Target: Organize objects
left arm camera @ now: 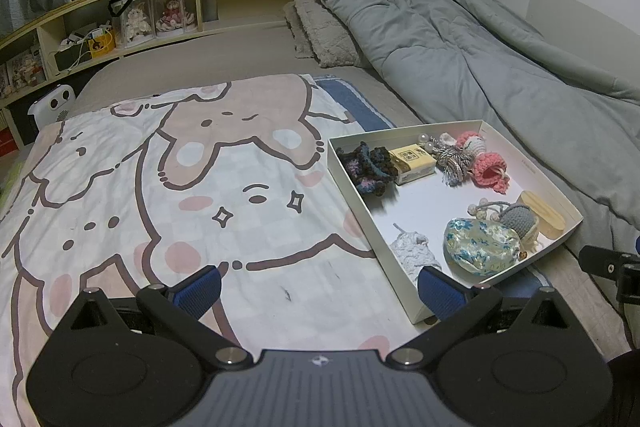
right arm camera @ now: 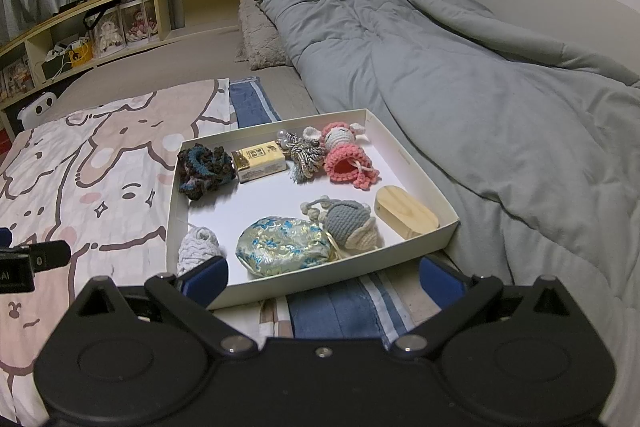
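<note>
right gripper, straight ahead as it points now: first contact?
Likely the white box's near wall, then the brocade pouch just behind it. The right gripper is open and empty; depth is uncertain through the fisheye.

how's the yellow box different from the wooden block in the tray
The yellow box has printed markings and square corners; the wooden block is plain pale wood with rounded ends. The yellow box lies at the tray's far side, between the dark crochet piece and the tassel; the wooden block sits in the near right corner, against the wall. Both lie flat inside the tray, and neither is held.
</note>
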`<action>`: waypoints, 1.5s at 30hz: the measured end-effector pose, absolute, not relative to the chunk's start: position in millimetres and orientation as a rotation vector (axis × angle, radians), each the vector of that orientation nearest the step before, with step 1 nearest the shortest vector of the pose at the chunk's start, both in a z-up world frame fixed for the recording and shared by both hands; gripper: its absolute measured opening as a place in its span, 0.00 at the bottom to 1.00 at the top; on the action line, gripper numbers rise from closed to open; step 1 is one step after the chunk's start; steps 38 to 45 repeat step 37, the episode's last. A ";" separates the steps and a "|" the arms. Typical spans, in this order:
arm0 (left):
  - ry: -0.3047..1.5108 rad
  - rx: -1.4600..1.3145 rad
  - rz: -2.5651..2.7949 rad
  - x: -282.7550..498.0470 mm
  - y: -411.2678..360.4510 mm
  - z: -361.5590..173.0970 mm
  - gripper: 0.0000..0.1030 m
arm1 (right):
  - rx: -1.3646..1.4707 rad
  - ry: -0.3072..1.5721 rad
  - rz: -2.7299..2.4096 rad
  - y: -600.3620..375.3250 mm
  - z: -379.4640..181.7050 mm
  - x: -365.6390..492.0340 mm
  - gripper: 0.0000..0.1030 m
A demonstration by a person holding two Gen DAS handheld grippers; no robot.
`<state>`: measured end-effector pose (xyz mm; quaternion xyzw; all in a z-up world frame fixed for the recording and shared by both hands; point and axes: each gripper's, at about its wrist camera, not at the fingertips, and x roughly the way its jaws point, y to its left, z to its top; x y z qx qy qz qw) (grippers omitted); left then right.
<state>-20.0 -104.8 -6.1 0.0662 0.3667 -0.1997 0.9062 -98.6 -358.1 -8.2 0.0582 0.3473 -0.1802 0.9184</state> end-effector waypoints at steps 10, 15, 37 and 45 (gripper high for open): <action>0.758 0.137 -0.413 -20.2 -104.9 -5.9 1.00 | 0.120 0.715 -0.371 -357.9 -8.3 -98.5 1.00; 0.758 0.137 -0.413 -20.0 -104.5 -5.6 1.00 | 0.120 0.715 -0.370 -358.0 -8.2 -98.5 1.00; 0.758 0.133 -0.422 -22.3 -106.5 -6.1 1.00 | 0.121 0.716 -0.370 -358.4 -8.0 -98.3 1.00; 0.758 0.133 -0.422 -22.3 -106.5 -6.1 1.00 | 0.121 0.716 -0.370 -358.4 -8.0 -98.3 1.00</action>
